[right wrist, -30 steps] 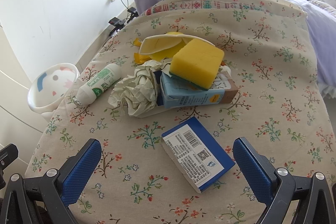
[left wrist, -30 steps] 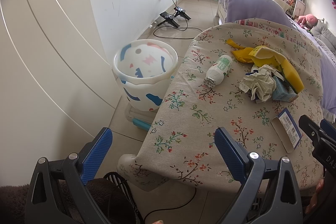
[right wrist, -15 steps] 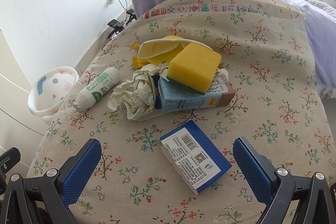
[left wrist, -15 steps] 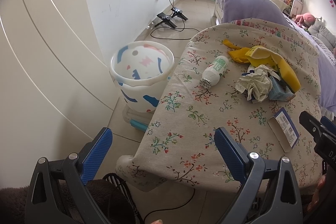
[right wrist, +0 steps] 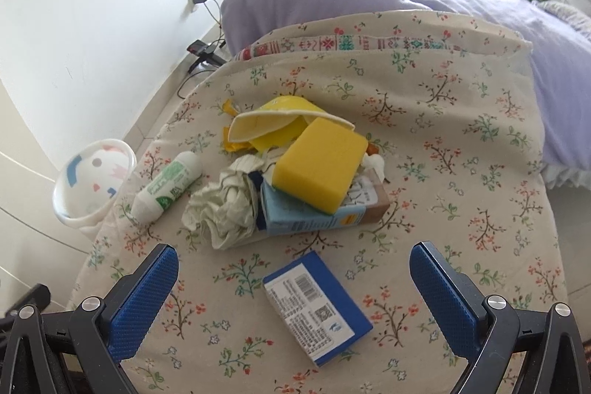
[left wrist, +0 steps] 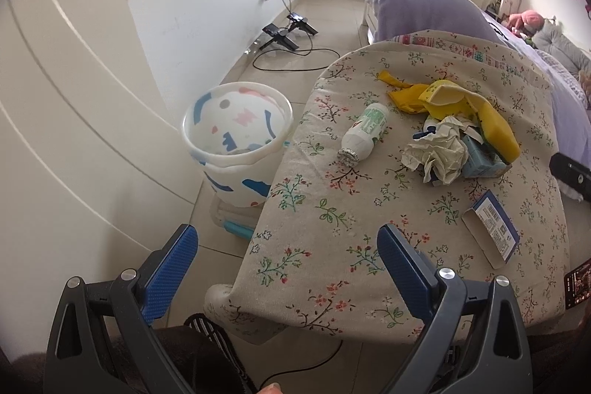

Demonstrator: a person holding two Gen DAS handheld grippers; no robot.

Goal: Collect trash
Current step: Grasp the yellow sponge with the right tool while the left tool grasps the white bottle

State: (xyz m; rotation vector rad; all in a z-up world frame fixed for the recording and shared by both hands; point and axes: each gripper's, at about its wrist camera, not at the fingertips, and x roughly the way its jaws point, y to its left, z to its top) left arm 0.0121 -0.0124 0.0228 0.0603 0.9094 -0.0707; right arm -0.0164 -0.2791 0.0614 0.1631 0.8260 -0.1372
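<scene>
Trash lies on a floral-cloth table (right wrist: 461,172): a white bottle with a green label (right wrist: 168,187) (left wrist: 364,133), crumpled paper (right wrist: 225,205) (left wrist: 436,150), a yellow sponge (right wrist: 319,163) on a light blue carton (right wrist: 314,218), yellow cloth (right wrist: 273,124), and a flat blue box (right wrist: 317,307) (left wrist: 491,231). A white patterned bin (left wrist: 236,143) (right wrist: 90,183) stands on the floor left of the table. My left gripper (left wrist: 288,268) is open over the table's near left corner. My right gripper (right wrist: 293,287) is open, with the blue box between its fingers' line.
A white wall and cabinet (left wrist: 74,98) run along the left. Cables and a black stand (left wrist: 288,36) lie on the floor beyond the bin. A bed with a purple duvet (right wrist: 480,6) is behind the table.
Both grippers drew back and up a little, so the table and trash sit farther off. Jaws stay open. Nothing on the table moved.
</scene>
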